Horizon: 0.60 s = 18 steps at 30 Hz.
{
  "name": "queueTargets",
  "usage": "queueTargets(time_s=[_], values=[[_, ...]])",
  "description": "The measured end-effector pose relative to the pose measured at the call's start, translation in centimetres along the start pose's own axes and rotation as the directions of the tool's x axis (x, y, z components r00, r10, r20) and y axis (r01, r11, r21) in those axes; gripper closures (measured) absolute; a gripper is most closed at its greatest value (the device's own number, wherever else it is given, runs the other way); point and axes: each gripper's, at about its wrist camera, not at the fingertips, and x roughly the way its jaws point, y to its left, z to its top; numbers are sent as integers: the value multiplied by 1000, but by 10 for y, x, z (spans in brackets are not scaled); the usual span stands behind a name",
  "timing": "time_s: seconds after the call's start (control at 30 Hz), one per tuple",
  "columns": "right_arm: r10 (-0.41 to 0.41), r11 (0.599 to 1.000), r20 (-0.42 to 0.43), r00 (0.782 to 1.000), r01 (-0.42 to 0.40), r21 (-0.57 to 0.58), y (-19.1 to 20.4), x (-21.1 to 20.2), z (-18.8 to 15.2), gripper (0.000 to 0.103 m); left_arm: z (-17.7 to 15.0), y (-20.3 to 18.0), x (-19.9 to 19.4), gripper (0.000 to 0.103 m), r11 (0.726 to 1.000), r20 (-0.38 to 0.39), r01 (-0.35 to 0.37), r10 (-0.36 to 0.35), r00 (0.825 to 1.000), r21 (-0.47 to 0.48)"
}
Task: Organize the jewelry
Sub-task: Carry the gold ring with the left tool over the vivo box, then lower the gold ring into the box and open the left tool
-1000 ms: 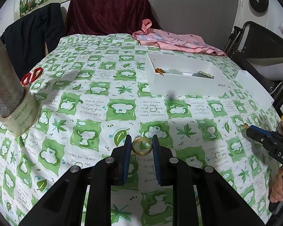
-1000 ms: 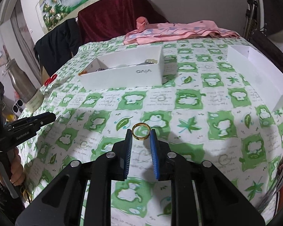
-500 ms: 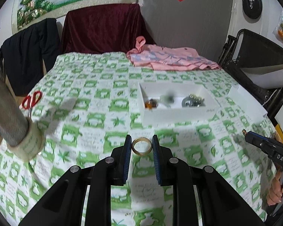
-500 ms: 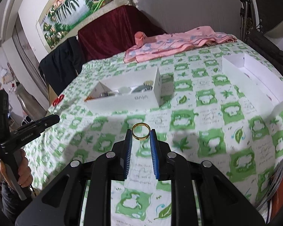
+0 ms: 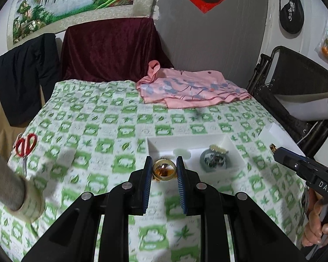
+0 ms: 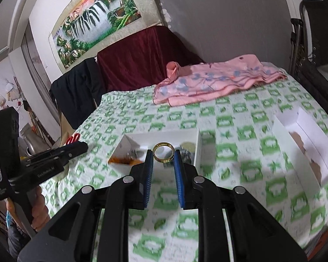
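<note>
My left gripper point(image 5: 164, 170) is shut on a pale yellowish ring point(image 5: 164, 176), held in the air just in front of a white open box point(image 5: 239, 154). My right gripper point(image 6: 163, 158) is shut on a gold ring point(image 6: 157, 157), held above the same white box point(image 6: 198, 146). The box holds an amber piece point(image 6: 118, 159), a watch-like item point(image 5: 214, 159) and other small jewelry. The right gripper also shows in the left wrist view point(image 5: 273, 147), and the left gripper shows in the right wrist view point(image 6: 84, 146).
The green and white checked cloth point(image 5: 111, 131) covers the table. A second white box point(image 6: 304, 131) lies at the right. Red scissors point(image 5: 25, 146) and a metal flask point(image 5: 6, 185) are at the left. A pink garment point(image 5: 192, 89) lies at the back.
Both grippers have risen from the cloth with their rings and moved forward towards the white box. The box now sits right behind the fingertips.
</note>
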Motion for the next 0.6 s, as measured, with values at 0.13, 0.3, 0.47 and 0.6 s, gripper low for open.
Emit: queueTargets(time_s=[0.13, 0.3, 0.47, 0.6], values=[[1, 1000, -18, 1000, -1, 3, -2, 19, 9, 85, 11, -4, 16, 81, 1000, -8, 13, -12, 1000, 1], [-7, 1000, -60, 998, 8, 17, -11, 47, 12, 85, 17, -6, 40, 81, 1000, -35, 18, -18, 999, 0], [-15, 999, -99, 995, 18, 32, -22, 74, 11, 85, 18, -1, 70, 81, 1000, -72, 20, -22, 997, -21], [-21, 999, -124, 992, 27, 47, -31, 91, 9, 84, 16, 5, 90, 81, 999, -99, 16, -19, 995, -32]])
